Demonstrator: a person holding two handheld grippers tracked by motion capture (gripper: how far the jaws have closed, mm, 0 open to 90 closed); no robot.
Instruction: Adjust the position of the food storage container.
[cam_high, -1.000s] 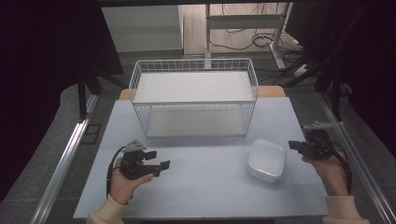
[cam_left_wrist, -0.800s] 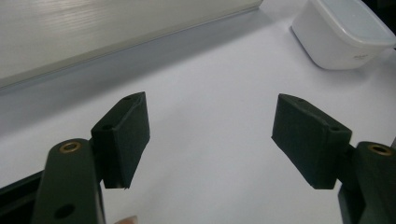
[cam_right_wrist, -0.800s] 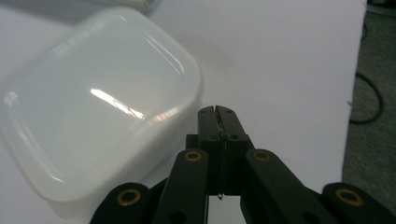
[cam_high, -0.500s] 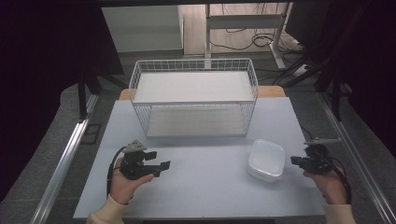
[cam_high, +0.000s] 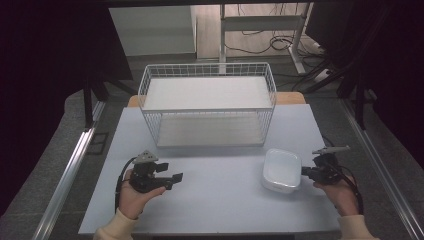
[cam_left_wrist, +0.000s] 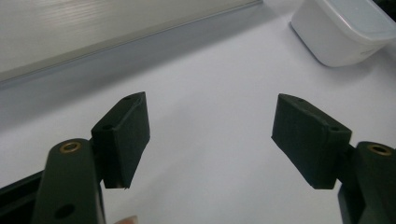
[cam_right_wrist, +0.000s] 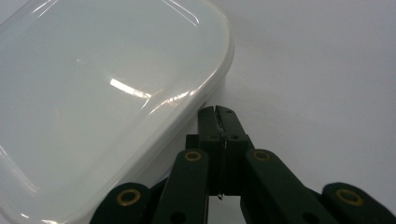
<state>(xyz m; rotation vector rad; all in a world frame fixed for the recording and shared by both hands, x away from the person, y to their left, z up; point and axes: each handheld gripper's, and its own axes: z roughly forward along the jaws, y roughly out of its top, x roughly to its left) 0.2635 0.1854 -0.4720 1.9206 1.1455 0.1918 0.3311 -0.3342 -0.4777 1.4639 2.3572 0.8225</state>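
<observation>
The counter (cam_high: 215, 200) is pale blue-grey and takes most of the high view. At its far side stands a white wire basket (cam_high: 207, 107) with a white floor; it is upright and nothing shows inside it.

Near the right front part of the counter lies a white box (cam_high: 281, 171) with rounded corners and a closed, glossy lid. It rests flat on the counter, well apart from the basket. In the left gripper view the box (cam_left_wrist: 348, 30) shows at the upper right corner, far from that gripper.

The left gripper (cam_high: 172, 181) is held in the person's left hand (cam_high: 135, 192) above the left front part of the counter, and it points toward the box. Its jaws are released and stand wide apart in the left gripper view, with only bare counter (cam_left_wrist: 210, 116) between them.

The right gripper (cam_high: 303, 171) is in the right hand (cam_high: 345, 192), just beside the right edge of the box. In the right gripper view the jaws of this gripper (cam_right_wrist: 217, 113) are clenched together with nothing between them, and their tips are close under the lid rim (cam_right_wrist: 187, 100). Whether they touch the box, I cannot tell.
</observation>
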